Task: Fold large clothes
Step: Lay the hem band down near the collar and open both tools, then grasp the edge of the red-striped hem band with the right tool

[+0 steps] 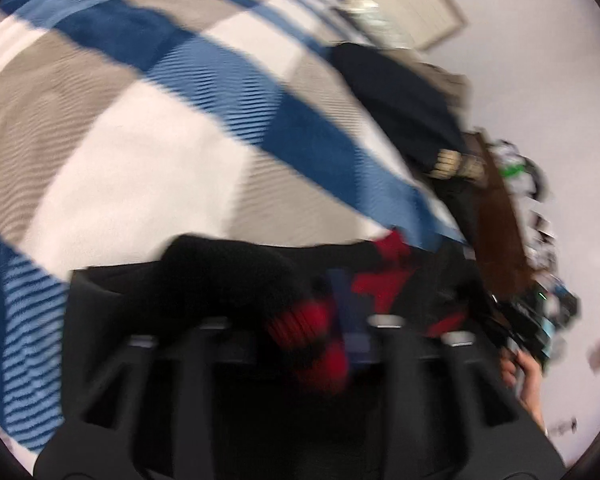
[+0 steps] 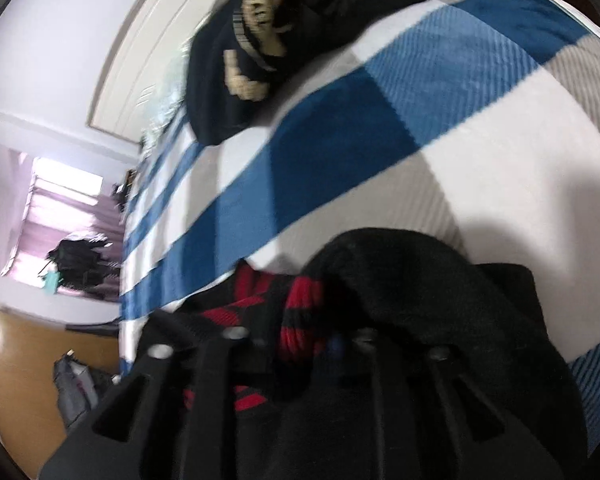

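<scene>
Tools point(image 1: 300, 328) point(image 2: 300, 340) pinching black-red sweater point(image 2: 400, 280), bunched

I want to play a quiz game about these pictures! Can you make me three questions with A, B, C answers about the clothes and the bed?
1. Where does the black garment with tan lettering lie?
A. on the striped bedspread
B. on the floor
C. on a chair

2. Which colours has the knitted garment between the claws?
A. green and white
B. black and red
C. yellow and pink

3. What is the right claw doing?
A. hanging free
B. gripping a cup
C. gripping the knitted garment

Answers: 1 A, it rests on the blue, white and grey striped bedspread. 2 B, red ribbed bands show on black knit. 3 C, cloth is bunched between its fingers.
</scene>
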A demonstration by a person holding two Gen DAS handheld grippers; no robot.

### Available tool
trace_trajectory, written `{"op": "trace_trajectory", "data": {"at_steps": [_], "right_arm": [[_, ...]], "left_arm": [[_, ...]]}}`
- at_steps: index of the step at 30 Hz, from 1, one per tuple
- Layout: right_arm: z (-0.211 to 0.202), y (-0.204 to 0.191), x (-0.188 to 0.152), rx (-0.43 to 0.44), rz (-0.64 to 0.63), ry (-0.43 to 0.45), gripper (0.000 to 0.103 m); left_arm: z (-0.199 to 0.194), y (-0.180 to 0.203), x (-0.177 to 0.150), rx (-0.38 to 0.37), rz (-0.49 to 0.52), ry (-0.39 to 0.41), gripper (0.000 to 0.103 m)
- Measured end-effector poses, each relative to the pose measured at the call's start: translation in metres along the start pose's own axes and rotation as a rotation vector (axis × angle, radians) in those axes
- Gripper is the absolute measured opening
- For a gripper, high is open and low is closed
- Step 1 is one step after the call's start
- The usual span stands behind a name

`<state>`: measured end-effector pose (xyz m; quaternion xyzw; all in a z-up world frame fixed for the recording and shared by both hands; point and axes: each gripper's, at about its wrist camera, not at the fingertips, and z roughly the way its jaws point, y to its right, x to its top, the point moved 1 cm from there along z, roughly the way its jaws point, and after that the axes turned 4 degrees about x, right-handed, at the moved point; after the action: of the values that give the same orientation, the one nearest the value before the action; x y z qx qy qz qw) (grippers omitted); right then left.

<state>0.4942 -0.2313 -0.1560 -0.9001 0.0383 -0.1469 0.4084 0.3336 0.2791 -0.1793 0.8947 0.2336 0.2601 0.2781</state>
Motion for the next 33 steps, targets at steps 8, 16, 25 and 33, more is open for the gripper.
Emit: {"op": "trace_trajectory", "data": {"at_steps": [8, 16, 25, 33], "right_arm": [[-0.102, -0.091, -0.044, 0.094, -0.24, 0.052, 0.098], [-0.134, -0.107, -0.156, 0.123, -0.381, -0.006, 0.098], [-0.076, -0.057, -0.204, -0.002, -0.323, -0.033, 0.098], [-0.06, -0.027, -0.207, -0.015, -0.297, -0.029, 0.097]], "left_arm": [[-0.059, 0.054, -0.009, 0.028, 0.193, 0.07, 0.096], [-0.113, 0.097, -0.072, 0.036, 0.323, 0.069, 0.096], [-0.101, 0.086, -0.159, 0.12, 0.466, 0.149, 0.096], [-0.097, 0.047, -0.172, 0.111, 0.428, 0.243, 0.096]]}}
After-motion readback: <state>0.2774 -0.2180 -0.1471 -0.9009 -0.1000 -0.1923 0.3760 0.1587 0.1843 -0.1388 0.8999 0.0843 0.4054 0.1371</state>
